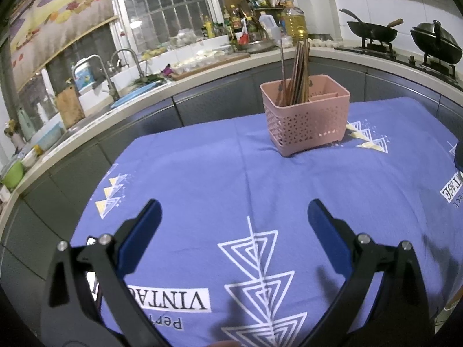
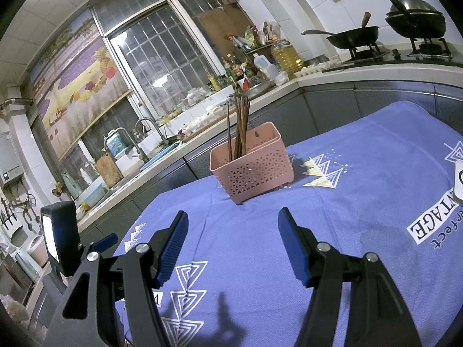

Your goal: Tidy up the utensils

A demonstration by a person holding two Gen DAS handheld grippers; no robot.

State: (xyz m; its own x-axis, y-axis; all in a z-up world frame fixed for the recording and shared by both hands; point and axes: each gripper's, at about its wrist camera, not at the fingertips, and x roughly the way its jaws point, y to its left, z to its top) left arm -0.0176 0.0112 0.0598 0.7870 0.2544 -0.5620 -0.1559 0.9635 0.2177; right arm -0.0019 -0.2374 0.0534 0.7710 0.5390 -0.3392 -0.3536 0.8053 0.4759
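A pink perforated utensil basket [image 1: 306, 121] [image 2: 254, 164] stands near the far edge of the table on a blue patterned cloth [image 1: 231, 173] [image 2: 347, 217]. Several brown chopsticks [image 1: 299, 75] [image 2: 241, 127] and one thin metal rod stand upright in its left compartment; the right compartment looks empty. My left gripper [image 1: 234, 211] is open, low over the near cloth, with nothing between its blue pads. My right gripper [image 2: 233, 222] is open too and empty, hovering short of the basket. The left gripper's body [image 2: 60, 240] shows at the left of the right wrist view.
A kitchen counter [image 1: 202, 66] curves behind the table with a sink, faucets, bottles and a chopping board. Two black woks [image 1: 373, 30] sit on a stove at the right. A white object [image 2: 458, 179] lies at the cloth's right edge.
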